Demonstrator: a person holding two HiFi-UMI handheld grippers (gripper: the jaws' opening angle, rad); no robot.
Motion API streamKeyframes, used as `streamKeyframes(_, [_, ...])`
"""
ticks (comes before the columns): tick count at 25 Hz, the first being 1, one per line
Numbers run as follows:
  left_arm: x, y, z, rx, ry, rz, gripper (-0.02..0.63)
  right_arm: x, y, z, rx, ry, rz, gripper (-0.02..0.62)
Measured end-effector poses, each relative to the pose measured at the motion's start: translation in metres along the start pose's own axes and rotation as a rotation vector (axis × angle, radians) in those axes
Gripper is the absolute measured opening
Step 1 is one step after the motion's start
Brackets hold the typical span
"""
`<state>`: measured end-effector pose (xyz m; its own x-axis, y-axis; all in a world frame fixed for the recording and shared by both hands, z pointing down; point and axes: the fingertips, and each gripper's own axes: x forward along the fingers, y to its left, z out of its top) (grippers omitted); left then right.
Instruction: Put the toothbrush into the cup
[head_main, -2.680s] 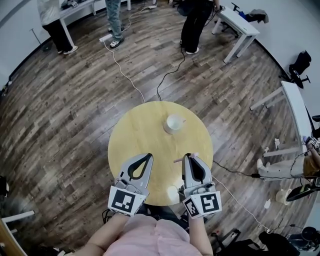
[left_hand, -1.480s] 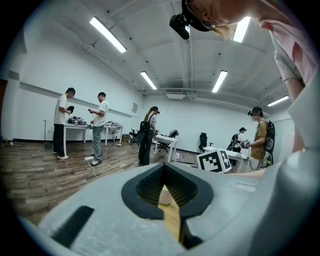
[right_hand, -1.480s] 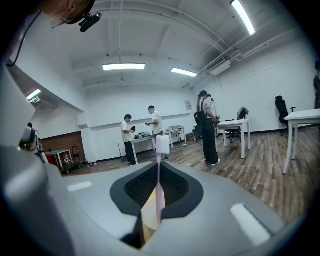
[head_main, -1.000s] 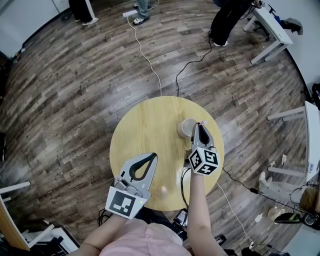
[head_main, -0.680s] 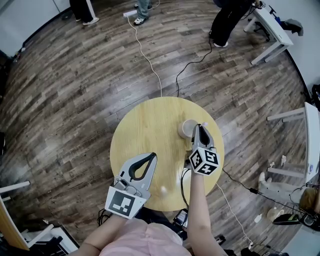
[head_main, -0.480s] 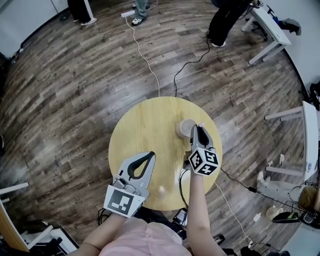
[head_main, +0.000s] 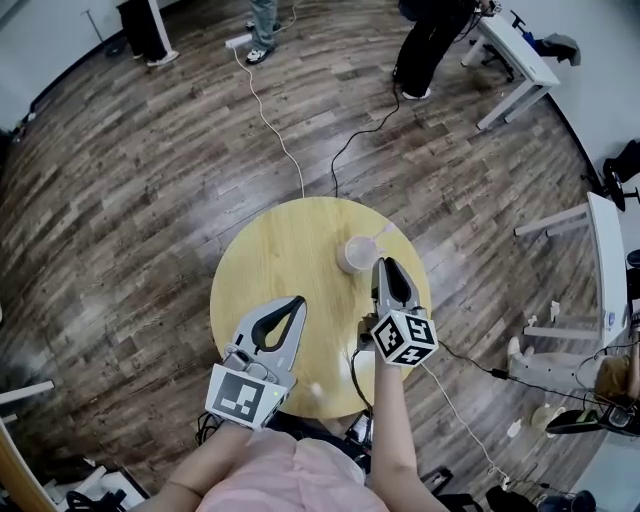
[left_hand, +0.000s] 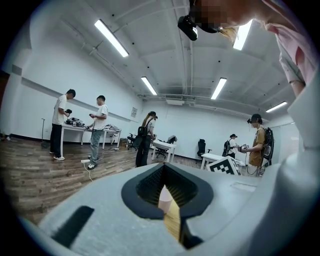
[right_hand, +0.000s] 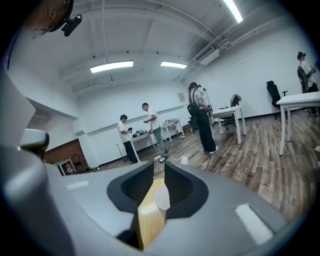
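A pale cup stands on the round wooden table, right of its middle. The toothbrush leans out of the cup toward the far right, free of any grip. My right gripper hovers just near-right of the cup, jaws slightly apart and holding nothing. Between those jaws, the right gripper view shows the cup close ahead on the table. My left gripper rests shut and empty over the table's near left part.
A small white object lies near the table's front edge. Cables run across the wood floor behind the table. People stand at the far side, and white desks stand at the right.
The right gripper carried the toothbrush from the table's near edge to the cup. It has since let go and drawn back slightly, leaving the toothbrush in the cup. The left gripper stayed put.
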<state>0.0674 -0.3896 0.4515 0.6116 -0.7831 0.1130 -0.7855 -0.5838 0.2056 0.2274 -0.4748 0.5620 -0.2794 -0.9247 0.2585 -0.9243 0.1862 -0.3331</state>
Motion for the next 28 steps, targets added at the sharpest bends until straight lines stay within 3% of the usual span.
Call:
streamKeyframes(16, [-0.039,-0.046,0.028,0.093,-0.050,-0.054,-0.002,-0.115,0.072,0.059,-0.082,-0.182,0.083,0.061])
streamKeyframes(20, [-0.053,-0.053,0.029,0.097,-0.057,-0.064,-0.002,-0.137,0.093,0.066,-0.106,-0.212,0.100,0.058])
streamKeyframes(23, [-0.061,-0.061,0.037,0.092,-0.107,-0.070,-0.002,-0.155,0.105,0.066,-0.125,-0.228,0.116,0.056])
streamKeyframes(28, [-0.072,-0.070,0.032,0.112,-0.084,-0.083,-0.002,-0.178,0.117,0.058,-0.128,-0.230,0.128,0.054])
